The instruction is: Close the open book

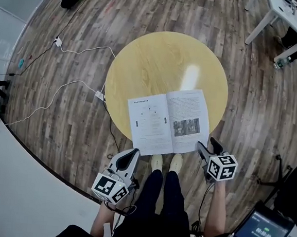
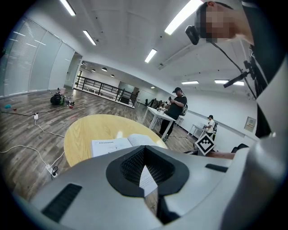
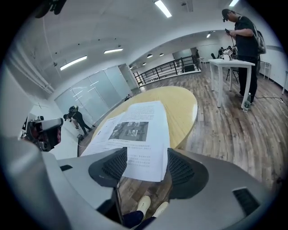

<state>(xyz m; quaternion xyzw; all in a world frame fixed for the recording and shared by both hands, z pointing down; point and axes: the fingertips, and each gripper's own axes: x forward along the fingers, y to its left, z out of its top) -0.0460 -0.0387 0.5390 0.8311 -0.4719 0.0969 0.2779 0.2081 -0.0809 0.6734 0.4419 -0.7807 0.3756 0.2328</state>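
The round yellow table (image 1: 153,64) stands alone on a wood-plank floor (image 1: 59,133), with open floor all round its rim. The far half of the top is bare apart from a glare of ceiling light. The open book (image 1: 168,121) lies flat at the near side with both pages up: a sparse page with a small diagram on the left, text and a dark photo on the right. Its near edge runs slightly past the table's rim, so the lower corners hang over the floor just beyond the person's shoes (image 1: 166,162).

The right tongs (image 1: 208,145) point at the book's near right corner with their jaws spread wide. In the right gripper view that overhanging corner sits between the two ribbed pads (image 3: 112,165), which appear clear of the paper on both sides. The left tongs (image 1: 134,153) sit just off the book's near left corner. Their jaws are closed tip to tip, leaving only a thin wedge through which a pale sliver shows, probably the page edge beyond; they grip nothing.

On the floor to the left a white cable (image 1: 57,94) loops to a power strip (image 1: 99,94) close by the table's rim. A white table (image 1: 281,18) stands well apart at the far right, and a person (image 3: 243,40) stands beside it, head bent over something in hand. A lit screen (image 1: 262,235) sits low at the near right.
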